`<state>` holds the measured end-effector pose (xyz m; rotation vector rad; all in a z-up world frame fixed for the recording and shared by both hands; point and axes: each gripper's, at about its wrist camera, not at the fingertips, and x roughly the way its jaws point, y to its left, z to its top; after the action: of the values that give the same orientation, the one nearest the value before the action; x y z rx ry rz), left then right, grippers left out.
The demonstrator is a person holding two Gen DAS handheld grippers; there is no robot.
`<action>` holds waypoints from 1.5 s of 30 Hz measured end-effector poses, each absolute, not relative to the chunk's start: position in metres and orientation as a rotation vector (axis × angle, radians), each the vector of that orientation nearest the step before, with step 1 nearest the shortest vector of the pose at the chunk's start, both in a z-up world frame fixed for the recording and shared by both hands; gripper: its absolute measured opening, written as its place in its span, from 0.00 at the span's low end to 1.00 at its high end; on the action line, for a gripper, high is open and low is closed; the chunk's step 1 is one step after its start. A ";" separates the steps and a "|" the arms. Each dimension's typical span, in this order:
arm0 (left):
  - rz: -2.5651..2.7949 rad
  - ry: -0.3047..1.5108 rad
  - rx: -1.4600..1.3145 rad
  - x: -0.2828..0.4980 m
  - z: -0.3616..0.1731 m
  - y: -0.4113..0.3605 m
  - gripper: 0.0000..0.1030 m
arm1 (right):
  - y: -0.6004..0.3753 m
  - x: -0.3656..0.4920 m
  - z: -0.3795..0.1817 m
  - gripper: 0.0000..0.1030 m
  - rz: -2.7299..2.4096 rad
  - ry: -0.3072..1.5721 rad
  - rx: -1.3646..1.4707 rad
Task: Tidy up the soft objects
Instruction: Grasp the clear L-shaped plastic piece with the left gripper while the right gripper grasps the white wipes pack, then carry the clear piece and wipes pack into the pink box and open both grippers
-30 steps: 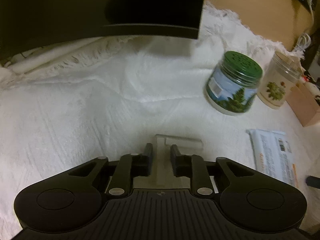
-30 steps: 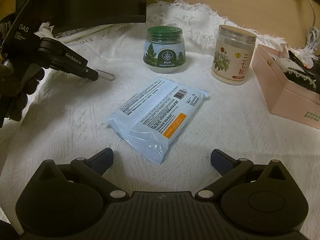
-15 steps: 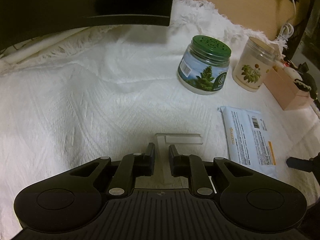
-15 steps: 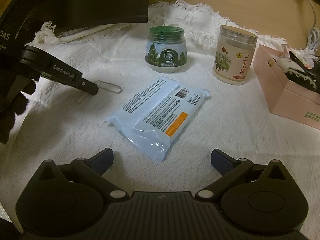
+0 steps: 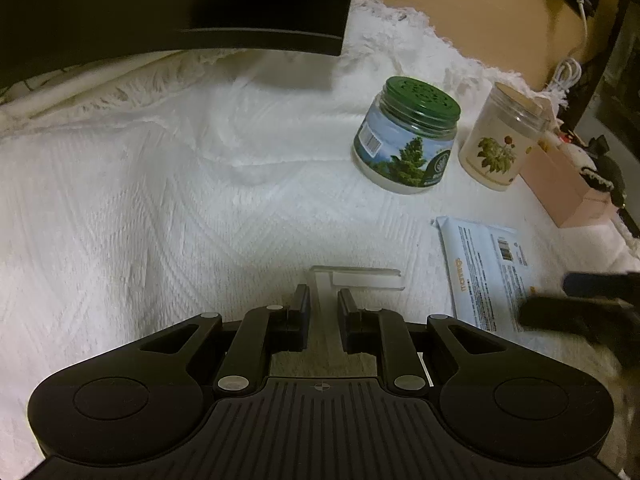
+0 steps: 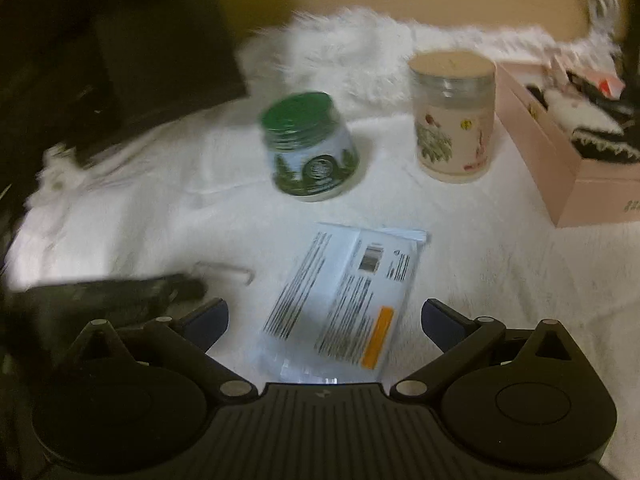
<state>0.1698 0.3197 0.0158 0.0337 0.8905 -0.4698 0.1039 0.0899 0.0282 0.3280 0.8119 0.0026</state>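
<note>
A pale blue wet-wipes pack point(image 6: 348, 300) lies flat on the white cloth point(image 6: 140, 216). It also shows in the left wrist view point(image 5: 484, 276) at the right. My right gripper point(image 6: 325, 314) is open, low over the pack, with a fingertip on each side of its near end. My left gripper point(image 5: 323, 306) is shut on a clear plastic piece point(image 5: 356, 279) that sticks out ahead of the fingers, just above the cloth. The left gripper shows blurred in the right wrist view point(image 6: 116, 292), left of the pack.
A green-lidded jar point(image 6: 310, 148) and a cream flower-print jar point(image 6: 454, 114) stand behind the pack. A pink box point(image 6: 560, 168) holding dark and white soft items stands at the right. A black monitor point(image 5: 168, 0) overhangs the cloth's far left.
My right gripper has moved forward and down over the wipes pack, which now lies between its fingers. My left gripper has come closer to the pack, still shut on the clear piece.
</note>
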 end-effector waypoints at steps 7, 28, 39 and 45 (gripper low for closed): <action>-0.459 0.870 0.090 0.164 0.015 0.313 0.18 | 0.100 0.145 0.009 1.00 -0.104 0.902 0.331; -0.444 0.812 0.074 0.149 0.015 0.312 0.15 | 0.063 0.092 0.037 0.83 -0.005 0.804 0.087; -0.556 0.711 0.060 0.133 0.081 0.254 0.09 | -0.076 0.027 0.129 0.83 -0.126 0.578 0.121; -0.659 0.583 0.075 0.149 0.131 0.175 0.09 | -0.146 -0.006 0.171 0.83 -0.244 0.459 0.113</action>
<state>0.1490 0.1747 0.1307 0.0745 0.5830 -0.6594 -0.0055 -0.1463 0.1710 0.1132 0.4587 -0.2443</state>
